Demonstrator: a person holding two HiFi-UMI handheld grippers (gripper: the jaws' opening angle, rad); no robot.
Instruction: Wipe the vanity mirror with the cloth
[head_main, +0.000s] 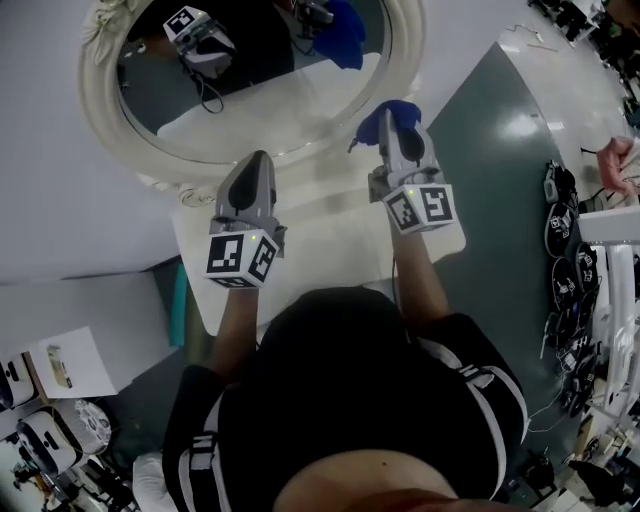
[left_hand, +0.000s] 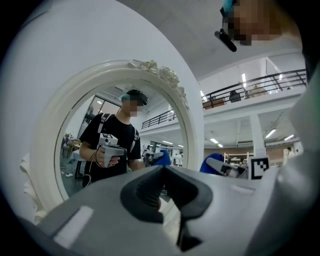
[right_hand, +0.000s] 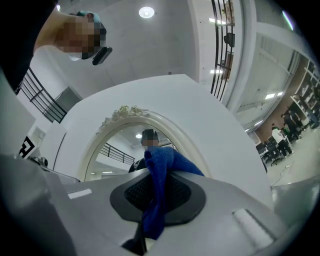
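Wiping seems unstarted: the right hand-held gripper (head_main: 397, 120) pinches the cloth (head_main: 372, 124) just short of the mirror (head_main: 270, 105), the left hand-held gripper (head_main: 253, 166) pressed together, empty.

Big lab or workshop hall, not a home. High grey ceiling w/ round lamp (right_hand: 146, 12), upper gallery w/ black railing (left_hand: 260, 87). Grey-green floor (head_main: 500, 150); at right, many cables & round devices (head_main: 565, 240) lying on it. Far right, people at desks (right_hand: 277, 142). Behind vanity mirror (head_main: 270, 100) only a plain white partition (head_main: 50, 180), no room furniture.
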